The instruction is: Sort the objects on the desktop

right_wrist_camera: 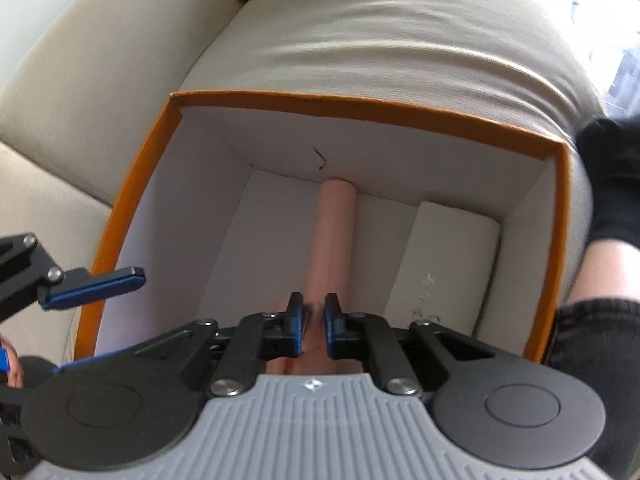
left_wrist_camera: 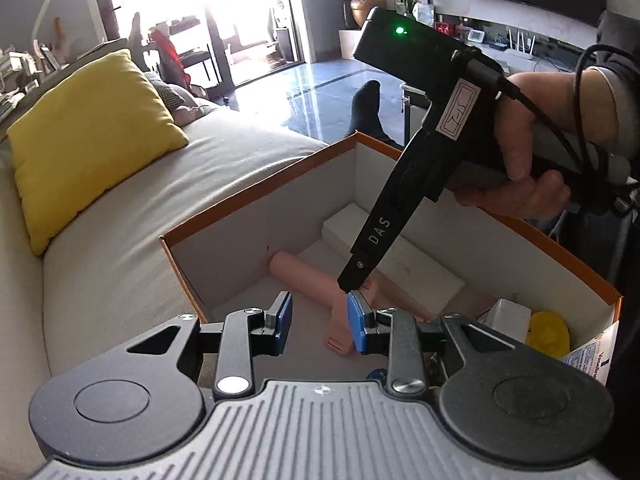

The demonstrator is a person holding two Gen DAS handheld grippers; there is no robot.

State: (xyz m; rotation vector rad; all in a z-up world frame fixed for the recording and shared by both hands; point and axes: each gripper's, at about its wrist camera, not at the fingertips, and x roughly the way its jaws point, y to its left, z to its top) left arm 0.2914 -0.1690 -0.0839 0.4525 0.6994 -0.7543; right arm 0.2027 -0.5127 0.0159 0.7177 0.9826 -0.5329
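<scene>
Right gripper (right_wrist_camera: 313,326): points steeply down into the box, its blue pads drawn close together on the flat crimped end of the pink tube; it grips the tube.
Left gripper (left_wrist_camera: 320,326): its jaws stand apart with nothing between the pads; it hangs over the near part of the box, and the pink tube lies below and beyond it.
Left fingers (right_wrist_camera: 96,286): in the right wrist view one blue-edged finger reaches in from the left, over the orange rim.
Right hand (left_wrist_camera: 532,152): wrapped round the black gripper handle, a black cable looped about the wrist.
Pink tube (right_wrist_camera: 334,236): lies on the box floor, its round end touching the far wall, its crimped end in the right gripper.
Box (right_wrist_camera: 352,106): open, orange rim, white inside, standing on the sofa.
White pad (right_wrist_camera: 448,256): flat on the box floor, just beside the tube on its right.
Other contents: a small white block (left_wrist_camera: 508,316) and a yellow thing (left_wrist_camera: 550,330) in the right-hand corner of the box; what they are I cannot tell.
Sofa (right_wrist_camera: 380,32): pale beige, under and around the box.
Cushion (left_wrist_camera: 88,136): yellow, on the sofa, well apart from the box.
Foot (left_wrist_camera: 364,108): in a black sock, beyond the far corner of the box.
</scene>
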